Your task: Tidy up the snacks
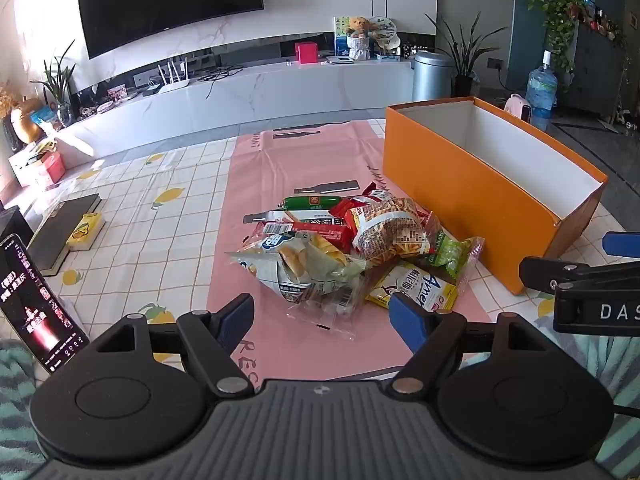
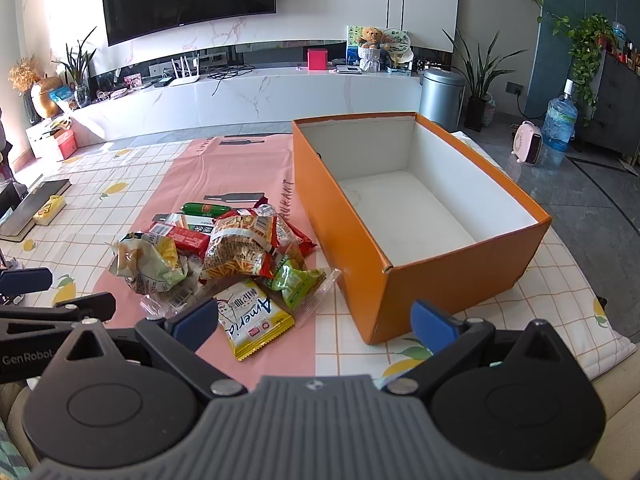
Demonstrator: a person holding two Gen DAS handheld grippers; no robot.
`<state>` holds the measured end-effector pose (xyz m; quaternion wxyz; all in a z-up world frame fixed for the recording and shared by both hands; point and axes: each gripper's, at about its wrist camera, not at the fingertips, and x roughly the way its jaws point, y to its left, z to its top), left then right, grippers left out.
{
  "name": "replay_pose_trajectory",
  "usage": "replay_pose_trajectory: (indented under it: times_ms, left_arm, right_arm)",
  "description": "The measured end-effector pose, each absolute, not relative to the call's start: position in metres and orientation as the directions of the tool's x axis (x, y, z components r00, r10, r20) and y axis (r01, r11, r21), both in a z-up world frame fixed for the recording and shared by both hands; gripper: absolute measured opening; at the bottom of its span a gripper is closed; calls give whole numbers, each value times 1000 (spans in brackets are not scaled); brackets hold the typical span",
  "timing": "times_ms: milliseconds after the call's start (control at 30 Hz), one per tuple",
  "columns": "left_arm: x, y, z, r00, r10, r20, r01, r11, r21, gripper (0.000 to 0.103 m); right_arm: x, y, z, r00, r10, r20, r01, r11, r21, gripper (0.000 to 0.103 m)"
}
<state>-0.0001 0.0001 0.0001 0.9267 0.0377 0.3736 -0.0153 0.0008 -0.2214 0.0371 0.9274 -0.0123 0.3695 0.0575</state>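
We see a bright daylit room in both views, with the strongest light flooding in left of the television point(image 1: 168, 0), where the wall burns out to white. Sun patches fall on the floor below it. The orange box point(image 2: 420, 216) casts a soft shadow inside itself. Straight lines bow near the frame edges, whose corners go black. Focus stays sharp around the box.

Glossy, crinkled plastic is showing on the snack packets point(image 2: 236, 252); beside them, the box point(image 2: 344, 240) is appearing as smooth matt orange card, and the cloth point(image 1: 160, 216) under it is looking smooth.
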Motion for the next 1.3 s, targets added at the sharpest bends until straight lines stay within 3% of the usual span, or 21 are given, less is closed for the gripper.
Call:
replay_pose_trajectory:
  times_ms: [1300]
  left_arm:
    - [-2, 6, 3, 721, 8, -693, 46, 997, 59, 90]
  right_arm:
    - [1, -220, 34, 714, 97, -693, -114, 993, 21, 99]
